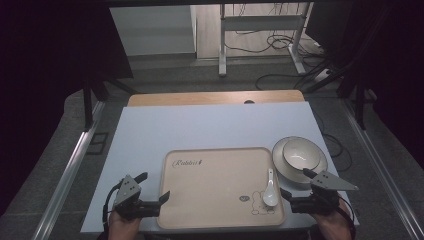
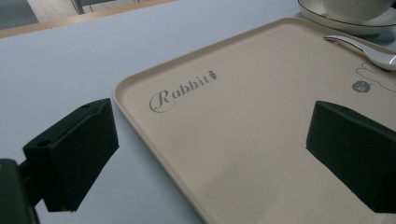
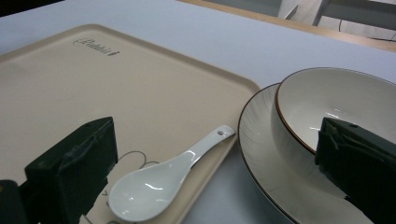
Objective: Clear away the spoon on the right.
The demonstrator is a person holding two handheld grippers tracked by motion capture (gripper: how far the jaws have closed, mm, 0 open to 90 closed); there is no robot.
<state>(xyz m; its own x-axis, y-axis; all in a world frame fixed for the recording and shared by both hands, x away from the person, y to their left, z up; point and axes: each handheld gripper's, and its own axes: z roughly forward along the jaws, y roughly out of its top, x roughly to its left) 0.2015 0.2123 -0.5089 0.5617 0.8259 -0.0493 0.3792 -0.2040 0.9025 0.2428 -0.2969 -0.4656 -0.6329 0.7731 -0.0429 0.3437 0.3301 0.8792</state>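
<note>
Both grippers gape wide, holding nothing: left gripper (image 1: 152,188) straddles the tray (image 1: 210,175) edge, right gripper (image 1: 296,182) sits between spoon (image 1: 270,190) and bowl (image 1: 301,153).

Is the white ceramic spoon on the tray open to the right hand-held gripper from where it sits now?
Probably yes. The right hand-held gripper stands open beside the white ceramic spoon, which lies at the beige tray's right edge. Nothing lies between them; the white bowl on its plate sits off to the side.
</note>
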